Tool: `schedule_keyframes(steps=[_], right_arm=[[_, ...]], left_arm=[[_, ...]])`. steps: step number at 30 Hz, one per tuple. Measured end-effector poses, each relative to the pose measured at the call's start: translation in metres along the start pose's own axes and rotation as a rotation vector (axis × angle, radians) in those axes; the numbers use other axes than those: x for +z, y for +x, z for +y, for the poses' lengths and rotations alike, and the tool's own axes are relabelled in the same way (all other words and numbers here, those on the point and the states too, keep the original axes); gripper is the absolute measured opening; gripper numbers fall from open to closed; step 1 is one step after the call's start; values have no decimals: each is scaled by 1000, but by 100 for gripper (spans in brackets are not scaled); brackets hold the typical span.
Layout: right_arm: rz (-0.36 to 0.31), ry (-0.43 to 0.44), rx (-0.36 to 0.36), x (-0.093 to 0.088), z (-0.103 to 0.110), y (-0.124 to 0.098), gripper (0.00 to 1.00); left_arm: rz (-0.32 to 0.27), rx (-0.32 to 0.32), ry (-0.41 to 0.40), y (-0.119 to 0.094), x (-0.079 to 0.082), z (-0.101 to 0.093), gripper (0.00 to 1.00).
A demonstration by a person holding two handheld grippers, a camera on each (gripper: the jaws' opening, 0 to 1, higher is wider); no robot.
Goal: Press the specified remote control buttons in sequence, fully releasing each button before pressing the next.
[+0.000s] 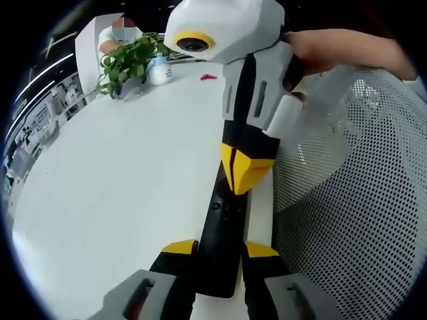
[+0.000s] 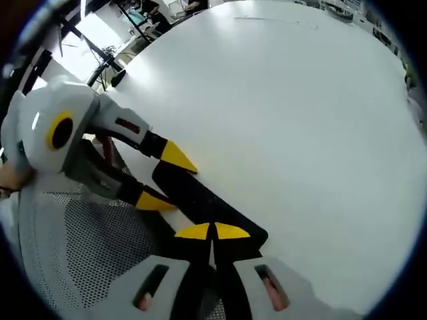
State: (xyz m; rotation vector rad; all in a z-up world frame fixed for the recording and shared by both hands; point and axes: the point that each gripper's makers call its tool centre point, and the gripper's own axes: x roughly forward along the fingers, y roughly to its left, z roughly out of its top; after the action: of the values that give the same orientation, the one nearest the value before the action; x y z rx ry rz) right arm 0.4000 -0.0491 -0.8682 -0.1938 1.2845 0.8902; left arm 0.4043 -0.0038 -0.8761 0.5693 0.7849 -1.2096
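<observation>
A long black remote control [image 1: 223, 213] lies along the near edge of the white table [image 1: 120, 173]. My left gripper [image 1: 220, 248] is shut on its near end, one yellow-tipped jaw on each side. My right gripper [image 1: 243, 173] reaches down from above, held by a hand [image 1: 333, 50]; its yellow tips are shut together and rest on the remote's top face. In the right gripper view, my right gripper [image 2: 213, 231] touches one end of the remote control [image 2: 207, 200], and the left gripper [image 2: 167, 179] clamps the other end. The button under the tips is hidden.
A white mesh chair [image 1: 360, 200] stands right beside the table's edge, and the chair [image 2: 87, 240] lies under the left gripper. A potted plant [image 1: 130, 60], a white bottle [image 1: 160, 70] and a small red item [image 1: 208, 77] sit at the far end. The table [image 2: 287, 120] is broad and white.
</observation>
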Motion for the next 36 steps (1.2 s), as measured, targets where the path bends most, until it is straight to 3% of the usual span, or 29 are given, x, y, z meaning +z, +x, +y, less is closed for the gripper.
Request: schedule_keyframes(steps=[10, 18, 24, 26, 27, 28, 34, 36], right_arm=[[68, -34, -14, -10, -1, -1, 0], [65, -21, 4, -9, -2, -1, 0], [21, -12, 36, -1, 7, -1, 0], [24, -17, 7, -3, 3, 0, 0], [65, -25, -45, -10, -6, -1, 0], [36, -9, -9, -5, 0, -1, 0], [57, -68, -29, -4, -1, 1, 0], [54, 18, 7, -5, -2, 0, 0]], left_arm=[[-26, 3, 3, 0, 0, -1, 26], [-38, 9, -1, 1, 0, -1, 26], [-56, 17, -9, 0, 1, -1, 26], [-61, 21, -12, 1, 1, -1, 26], [-63, 23, -15, 1, 1, -1, 26], [-62, 22, -13, 0, 1, -1, 26], [-48, 37, -29, 1, 1, -1, 26], [-41, 46, -32, 2, 2, -4, 26]])
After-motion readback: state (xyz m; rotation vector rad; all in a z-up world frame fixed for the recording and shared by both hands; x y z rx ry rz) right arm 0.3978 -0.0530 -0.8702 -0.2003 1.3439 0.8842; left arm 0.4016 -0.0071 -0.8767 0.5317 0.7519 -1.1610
